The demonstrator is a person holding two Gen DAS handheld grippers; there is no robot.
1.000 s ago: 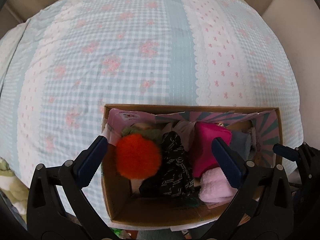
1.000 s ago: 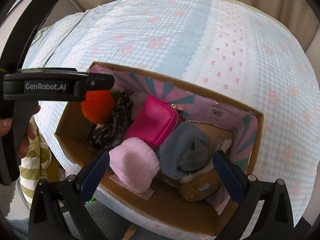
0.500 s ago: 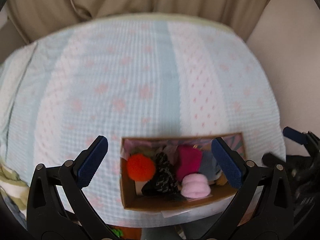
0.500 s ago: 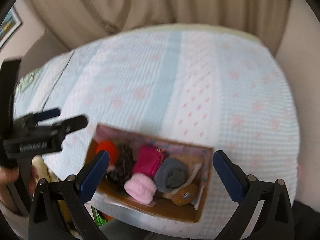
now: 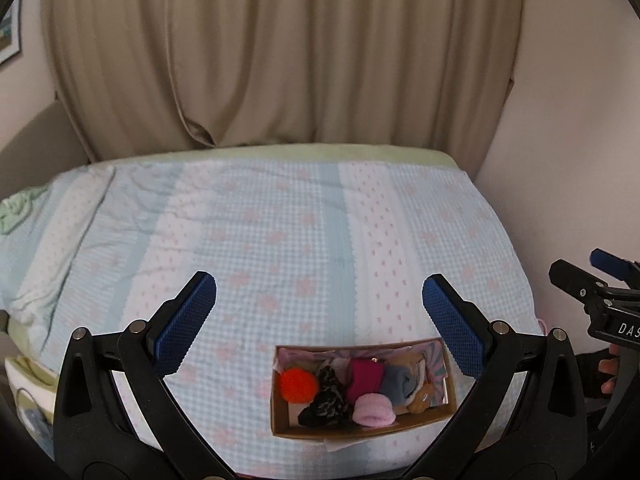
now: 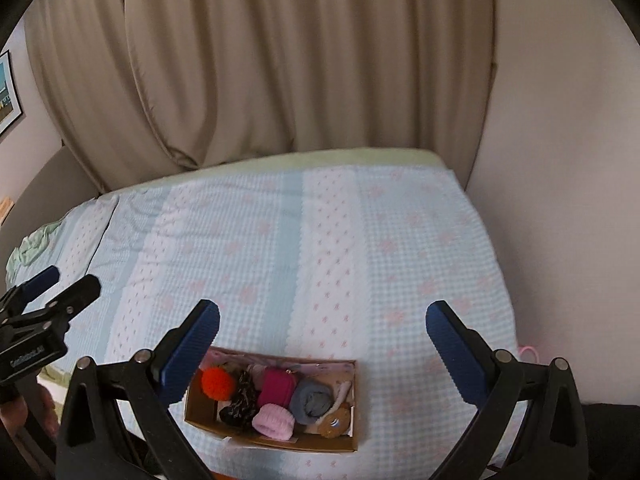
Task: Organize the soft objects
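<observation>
- The left gripper [image 5: 319, 312] and the right gripper [image 6: 322, 339] both hang above the bed with jaws spread wide, nothing between them.
- A cardboard box [image 5: 384, 427] sits on the near edge of the bed [image 5: 280, 240], its inner walls lined with pink and teal patterned paper.
- Packed inside, left to right: an orange pompom [image 5: 298, 385], a black patterned fabric bundle [image 5: 326, 398], a magenta pouch [image 5: 365, 376] with a pink knitted roll [image 5: 374, 410] in front of it, a grey-blue rolled cloth [image 5: 396, 385], and a brown plush piece [image 6: 335, 424] at the right end.
- The items touch one another and fill most of the box; bare cardboard floor shows at the front left corner.
- The bedspread is pale blue gingham with pink flowers and white dotted stripes.
- A crumpled green cloth [image 6: 32, 248] lies at the far left of the bed.
- Beige curtains [image 5: 280, 52] hang behind the bed.
</observation>
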